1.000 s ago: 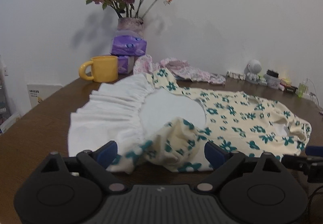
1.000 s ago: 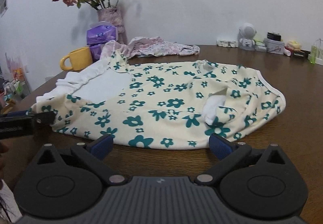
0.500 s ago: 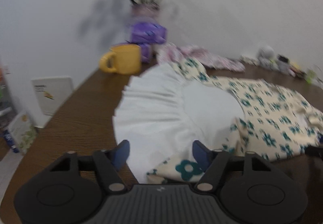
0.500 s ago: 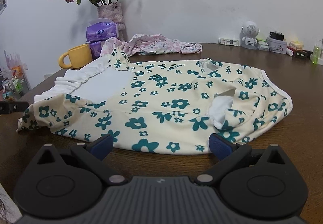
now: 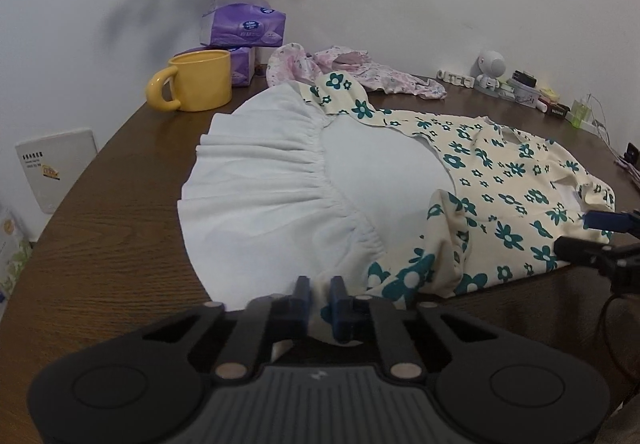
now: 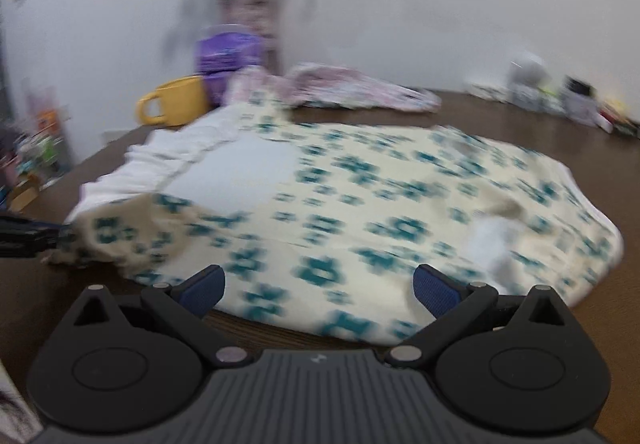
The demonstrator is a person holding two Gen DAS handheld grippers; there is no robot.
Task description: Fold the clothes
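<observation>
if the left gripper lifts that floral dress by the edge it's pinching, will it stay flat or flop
Probably flop: the floral dress already lies in soft wrinkles, and the white ruffle is loosely gathered. Likely light, since the left gripper has bunched its edge easily. It may drag across the table rather than lift whole.

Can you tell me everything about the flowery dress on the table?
The flowery dress is soft cream cloth printed with teal flowers, with a white gathered frill and white lining showing where it is turned back. It lies spread out, a bit rumpled, on the brown wooden table. The left hand-held gripper has just been closing and now pinches its near edge. A pink patterned garment touches its far end. The right hand-held gripper is open at its near edge.
</observation>
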